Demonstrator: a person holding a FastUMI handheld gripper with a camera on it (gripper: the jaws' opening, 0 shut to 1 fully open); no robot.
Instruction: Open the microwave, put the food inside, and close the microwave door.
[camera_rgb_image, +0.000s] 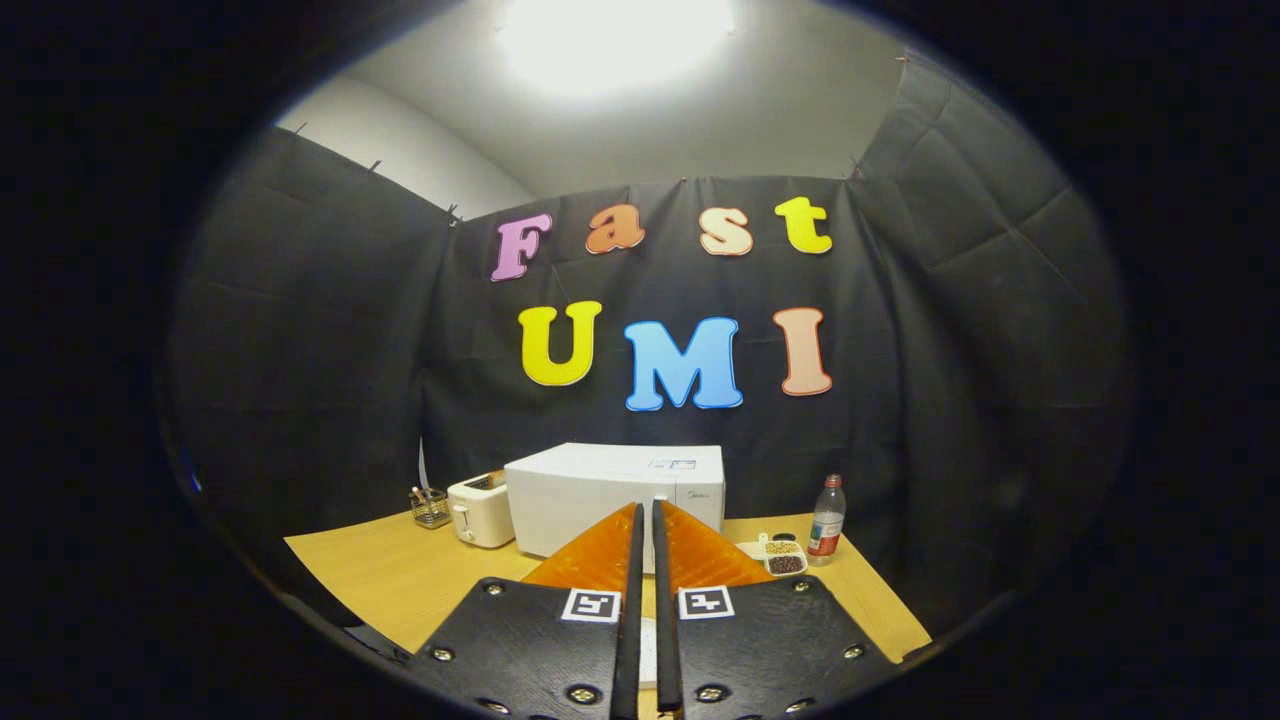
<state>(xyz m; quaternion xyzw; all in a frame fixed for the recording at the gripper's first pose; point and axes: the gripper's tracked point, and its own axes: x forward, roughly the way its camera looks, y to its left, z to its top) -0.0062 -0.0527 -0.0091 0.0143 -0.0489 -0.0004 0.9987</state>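
Note:
A white microwave (600, 492) stands on the wooden table (400, 575) against the back cloth, its door closed. My gripper (645, 512) points straight at it from a distance, its two fingers close together with only a thin slit between them and nothing held. A small white divided dish of food (782, 556), with pale and dark pieces in it, sits on the table to the right of the microwave, beyond the right finger. The fingers hide the lower middle of the microwave front.
A white toaster (481, 508) stands left of the microwave, with a small wire holder (430, 506) further left. A clear plastic bottle (827, 518) with a red label stands right of the dish. The table's right edge (895, 620) lies just past the bottle.

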